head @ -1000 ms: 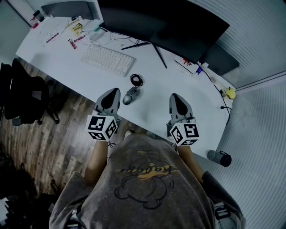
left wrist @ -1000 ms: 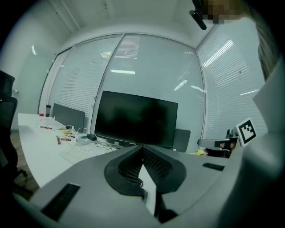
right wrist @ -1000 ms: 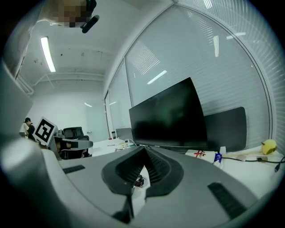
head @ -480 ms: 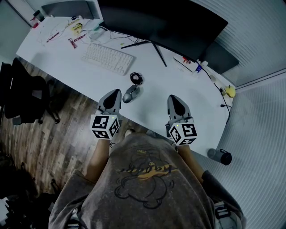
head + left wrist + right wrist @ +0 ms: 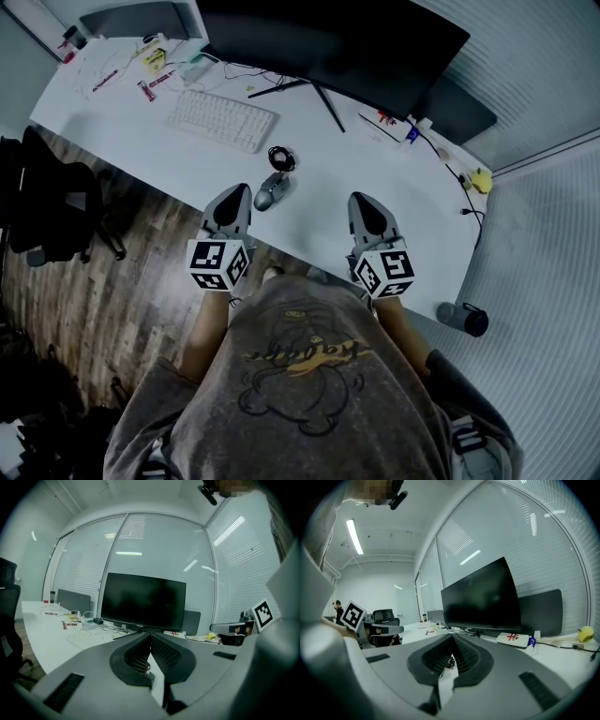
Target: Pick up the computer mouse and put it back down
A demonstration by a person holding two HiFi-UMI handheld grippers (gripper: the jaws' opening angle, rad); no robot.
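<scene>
The grey computer mouse lies on the white desk near its front edge, with its coiled black cable just behind it. My left gripper hovers at the desk edge, just left of the mouse and apart from it, shut with nothing in it. To the right of the mouse and well clear of it, my right gripper is likewise shut and empty. In the left gripper view the jaws meet at the tips, as they do in the right gripper view. Both gripper views hide the mouse behind the jaws.
A white keyboard lies behind and left of the mouse, in front of a large dark monitor. Small items clutter the desk's far left corner. A black chair stands on the wooden floor at left; a dark bottle at right.
</scene>
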